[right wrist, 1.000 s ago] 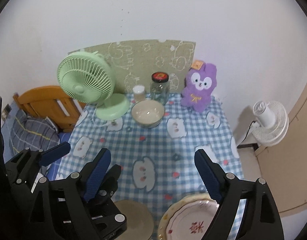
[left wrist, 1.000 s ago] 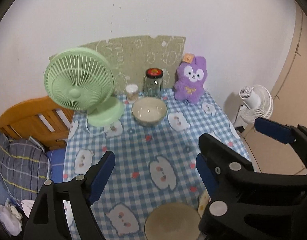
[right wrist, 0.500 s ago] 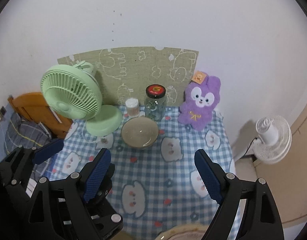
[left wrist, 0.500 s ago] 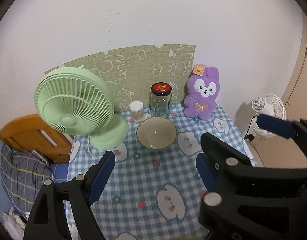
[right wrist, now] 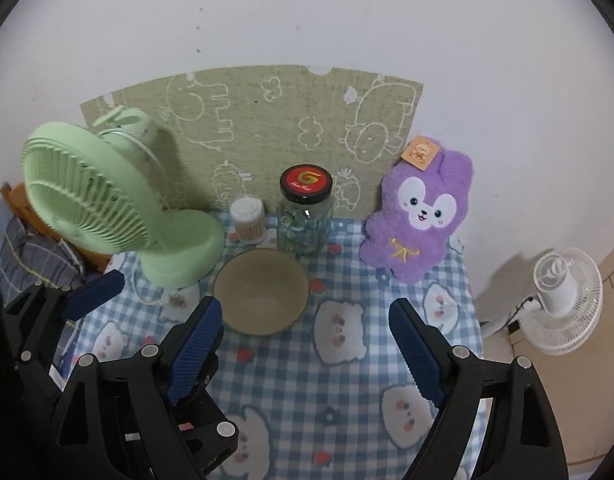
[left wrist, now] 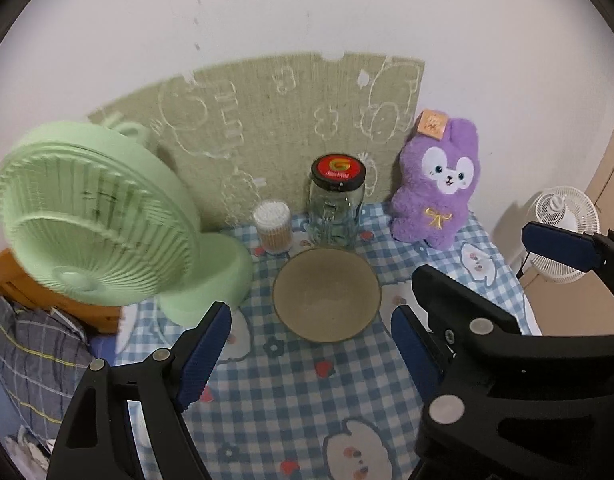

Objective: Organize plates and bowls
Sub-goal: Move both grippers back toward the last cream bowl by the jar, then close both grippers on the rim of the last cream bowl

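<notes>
A beige bowl (left wrist: 326, 295) sits empty on the blue checked tablecloth (left wrist: 291, 392), toward the back of the table; it also shows in the right wrist view (right wrist: 261, 292). My left gripper (left wrist: 307, 344) is open and empty, hovering just in front of the bowl. My right gripper (right wrist: 303, 348) is open and empty, beside the left one and a little to the bowl's right. The near plate and near bowl are out of view.
A green desk fan (left wrist: 103, 224) stands at the left. A glass jar with a red lid (left wrist: 337, 204), a cotton swab tub (left wrist: 271, 227) and a purple plush rabbit (left wrist: 439, 184) line the back wall. A white floor fan (right wrist: 563, 300) stands beyond the table's right edge.
Both grippers have moved forward toward the back of the table. The far bowl looks larger and closer. The near bowl and patterned plate have dropped out of view. Both stay open.
</notes>
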Motion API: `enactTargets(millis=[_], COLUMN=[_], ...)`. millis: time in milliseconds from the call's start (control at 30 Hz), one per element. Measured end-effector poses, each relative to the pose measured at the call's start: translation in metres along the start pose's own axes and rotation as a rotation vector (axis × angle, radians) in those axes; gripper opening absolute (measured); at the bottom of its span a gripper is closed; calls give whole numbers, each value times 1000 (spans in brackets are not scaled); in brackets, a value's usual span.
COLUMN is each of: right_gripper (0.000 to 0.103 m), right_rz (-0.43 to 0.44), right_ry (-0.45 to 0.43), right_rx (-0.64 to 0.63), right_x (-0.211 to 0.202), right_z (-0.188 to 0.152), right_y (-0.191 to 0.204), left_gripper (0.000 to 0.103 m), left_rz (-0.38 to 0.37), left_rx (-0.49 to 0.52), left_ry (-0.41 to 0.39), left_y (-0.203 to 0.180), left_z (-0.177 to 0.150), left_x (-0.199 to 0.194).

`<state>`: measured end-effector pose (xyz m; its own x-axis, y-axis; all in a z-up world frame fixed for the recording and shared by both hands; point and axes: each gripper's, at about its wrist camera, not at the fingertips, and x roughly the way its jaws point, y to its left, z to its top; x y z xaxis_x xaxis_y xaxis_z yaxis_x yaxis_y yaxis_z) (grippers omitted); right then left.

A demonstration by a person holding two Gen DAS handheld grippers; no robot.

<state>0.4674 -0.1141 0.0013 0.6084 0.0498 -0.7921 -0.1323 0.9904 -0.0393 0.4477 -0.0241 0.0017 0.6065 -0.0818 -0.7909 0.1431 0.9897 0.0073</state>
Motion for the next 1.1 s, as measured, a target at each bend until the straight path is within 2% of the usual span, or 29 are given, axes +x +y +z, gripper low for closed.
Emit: enactTargets(millis=[100, 200, 467, 633, 733, 767, 967, 1100], right_gripper=[88, 88, 87, 77, 67, 62, 50, 46], right_rz=[21, 45, 79, 67, 71, 70, 60, 66], right_ry=[-6, -2, 40, 54, 70, 77, 91, 99], right_rx=[1, -5, -9, -12, -1, 0, -9, 7], right_x=[21, 42, 92, 115, 127, 131, 152, 162], right_z=[2, 1, -4, -7, -9, -9, -9, -8], right_y=[-5, -8, -13, -12, -12, -12, -11, -13], left_gripper=[84, 84, 84, 81, 77, 76, 52, 43], left_rz=[-15, 31, 72, 83, 83, 91, 98, 81], left_rx=[-22, -21, -56, -82, -95, -99, -82, -88], left_ry=[19, 33, 55, 79, 95, 94, 96, 110], left_y=[3, 4, 14, 20, 22, 22, 19, 21], left_z=[3, 1, -7, -12, -13, -13, -12, -10], left_x=[21, 39, 80, 102, 114, 117, 133, 142])
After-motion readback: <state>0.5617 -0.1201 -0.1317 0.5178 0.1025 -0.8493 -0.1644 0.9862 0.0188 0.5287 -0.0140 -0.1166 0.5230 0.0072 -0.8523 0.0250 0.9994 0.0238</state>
